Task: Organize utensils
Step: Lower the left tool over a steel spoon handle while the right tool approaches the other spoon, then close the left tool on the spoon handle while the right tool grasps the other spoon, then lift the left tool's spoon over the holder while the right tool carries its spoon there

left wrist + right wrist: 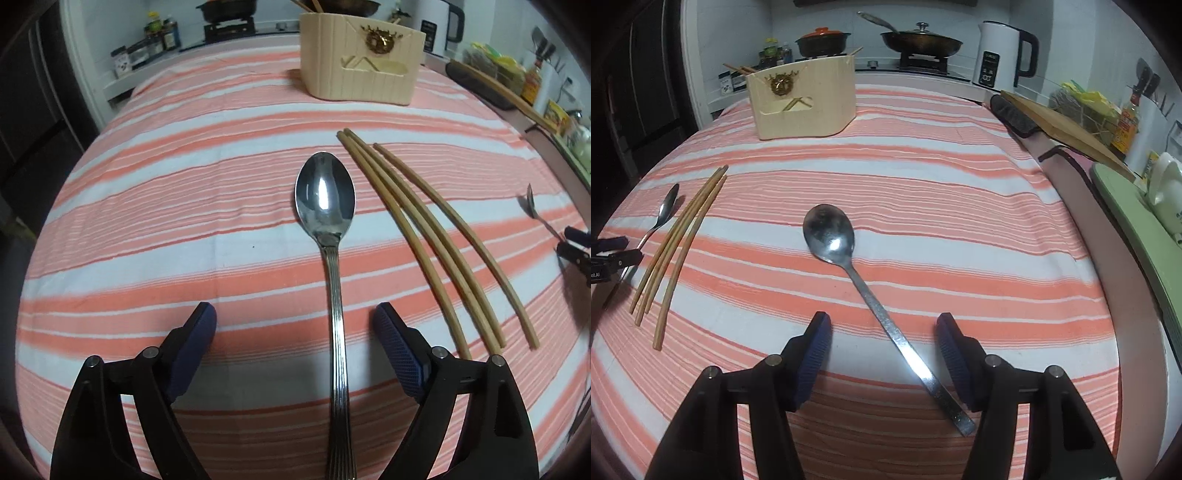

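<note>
While both grippers are being held spread, the left gripper (295, 325) is straddling a spoon (325, 195), the right gripper (884, 334) another spoon (829, 232); both handle ends are being cut off near the table (960, 192) edge.

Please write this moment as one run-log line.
left gripper: open over ribbed spoon | right gripper: open over flat-handled spoon | chopsticks: on cloth | holder: far edge

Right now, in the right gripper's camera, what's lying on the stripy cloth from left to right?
Small spoon → chopsticks → big spoon. The right gripper is open around the big spoon's handle.
</note>
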Motion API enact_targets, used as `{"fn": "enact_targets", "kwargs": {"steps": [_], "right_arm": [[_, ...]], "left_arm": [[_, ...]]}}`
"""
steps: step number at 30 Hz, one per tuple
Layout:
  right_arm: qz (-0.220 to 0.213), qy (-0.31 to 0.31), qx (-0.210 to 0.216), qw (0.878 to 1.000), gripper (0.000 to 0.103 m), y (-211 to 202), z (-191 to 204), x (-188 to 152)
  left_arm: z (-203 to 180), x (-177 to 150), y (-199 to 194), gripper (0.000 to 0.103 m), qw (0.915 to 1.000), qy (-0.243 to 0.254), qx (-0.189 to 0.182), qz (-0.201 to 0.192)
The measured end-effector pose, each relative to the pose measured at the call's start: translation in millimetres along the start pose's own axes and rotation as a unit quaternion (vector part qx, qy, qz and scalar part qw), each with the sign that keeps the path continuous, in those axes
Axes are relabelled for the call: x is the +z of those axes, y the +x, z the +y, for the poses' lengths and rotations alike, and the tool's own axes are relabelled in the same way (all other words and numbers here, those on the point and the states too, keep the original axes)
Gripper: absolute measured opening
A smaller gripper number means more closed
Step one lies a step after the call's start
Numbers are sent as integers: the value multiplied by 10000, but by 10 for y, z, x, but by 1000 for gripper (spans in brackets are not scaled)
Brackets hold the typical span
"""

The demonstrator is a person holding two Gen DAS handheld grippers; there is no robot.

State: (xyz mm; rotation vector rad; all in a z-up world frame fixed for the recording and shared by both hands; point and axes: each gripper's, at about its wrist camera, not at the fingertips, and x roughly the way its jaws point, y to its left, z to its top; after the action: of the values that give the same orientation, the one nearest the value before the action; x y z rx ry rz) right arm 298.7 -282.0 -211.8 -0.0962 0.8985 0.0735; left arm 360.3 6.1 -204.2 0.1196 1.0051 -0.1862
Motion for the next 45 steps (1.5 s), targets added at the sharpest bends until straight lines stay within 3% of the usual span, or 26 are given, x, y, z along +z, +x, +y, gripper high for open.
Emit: {"fn": "enact_targets", "kwargs": {"steps": [5,11,25,28,29,30,36,45], "right_arm": [[158,-406,317,9985,62,172,2,159],[234,-915,781,9925,63,335,153,380],[127,-1240,1052,9866,63,490,253,594],[69,-1231,1047,9868,61,492,251,588],[42,-1227,1044,9869,58,489,244,593],[21,-1195,1058,9872,40,489,222,613],[25,-1036,1030,9893,36,440,213,661],[-608,-856,1044,9890,36,-257,270,718]], "left_arm": [[20,111,100,99,9999,56,-102,86],[4,264,177,99,9996,196,-174,118],[-119,581,345,80,9985,403,-371,78],[-153,585,322,67,9979,483,-429,16],[-163,580,310,58,9977,513,-447,-23],[-169,582,297,41,9976,541,-423,-60],[-160,589,193,41,9980,516,-284,-244],[-2,565,-513,41,9933,129,-425,-1065]]}}
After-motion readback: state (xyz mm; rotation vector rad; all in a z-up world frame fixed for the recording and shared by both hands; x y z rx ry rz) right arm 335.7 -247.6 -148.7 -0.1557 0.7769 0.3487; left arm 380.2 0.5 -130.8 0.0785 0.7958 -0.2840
